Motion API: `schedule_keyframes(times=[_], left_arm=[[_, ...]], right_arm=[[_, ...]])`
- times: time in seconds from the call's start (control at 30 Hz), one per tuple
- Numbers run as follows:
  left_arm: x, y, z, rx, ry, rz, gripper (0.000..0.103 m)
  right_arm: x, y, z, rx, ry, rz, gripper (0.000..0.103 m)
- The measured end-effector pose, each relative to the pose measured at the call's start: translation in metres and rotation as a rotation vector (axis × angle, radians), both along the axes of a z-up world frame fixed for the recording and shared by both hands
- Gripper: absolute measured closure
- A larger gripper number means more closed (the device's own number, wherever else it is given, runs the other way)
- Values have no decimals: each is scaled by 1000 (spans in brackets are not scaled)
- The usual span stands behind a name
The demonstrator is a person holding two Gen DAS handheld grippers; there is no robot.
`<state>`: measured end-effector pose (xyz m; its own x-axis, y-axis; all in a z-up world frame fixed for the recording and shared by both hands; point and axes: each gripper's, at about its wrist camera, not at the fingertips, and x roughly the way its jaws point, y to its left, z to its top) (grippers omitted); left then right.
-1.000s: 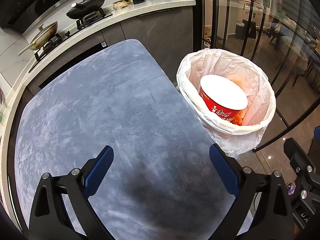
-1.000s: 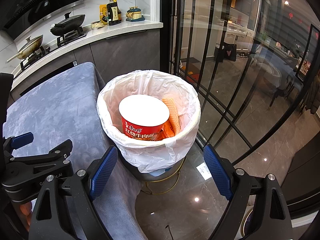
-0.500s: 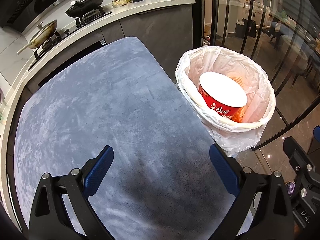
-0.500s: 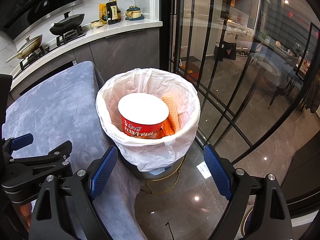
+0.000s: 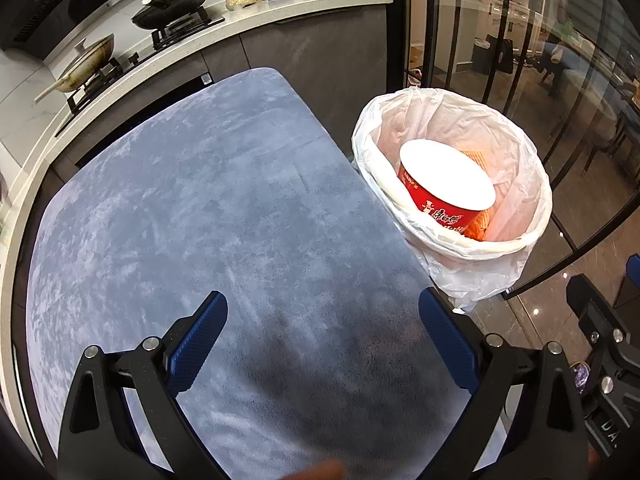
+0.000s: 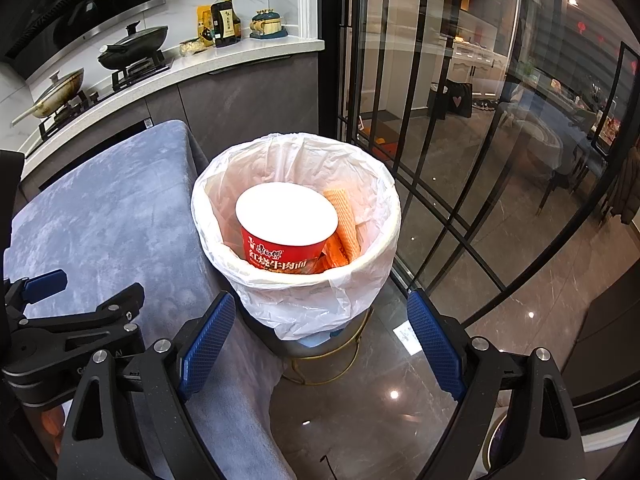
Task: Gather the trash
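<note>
The left gripper (image 5: 323,322) gapes wide and empty over the grey plush tabletop (image 5: 192,216); the right gripper (image 6: 321,322) likewise, low in frame; above it, the white-lined round bin (image 6: 296,280) holds a red noodle tub (image 6: 286,236) and orange wafer wrappers (image 6: 344,224).

Grey plush tablecloth (image 5: 192,208), black wok (image 6: 134,46) on stove, sauce bottle (image 6: 224,20) on counter, glass doors (image 6: 460,120)
</note>
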<state>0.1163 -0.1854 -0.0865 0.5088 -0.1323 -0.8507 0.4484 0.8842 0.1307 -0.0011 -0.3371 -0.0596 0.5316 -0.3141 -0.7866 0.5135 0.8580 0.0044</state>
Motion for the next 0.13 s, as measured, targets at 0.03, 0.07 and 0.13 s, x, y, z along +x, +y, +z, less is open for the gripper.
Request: schedule_keyframes(times=[0.03,0.07,0.13], left_arm=[[0,0,0,-2,1,0,11],[0,0,0,-3,3,-3,11],[-1,1,-1,1,2,-7,11]], right_arm=[[0,-1,0,1,2,-3,17],[0,0,0,1,3,-3,16],[0,0,0,-2,0,0,13]])
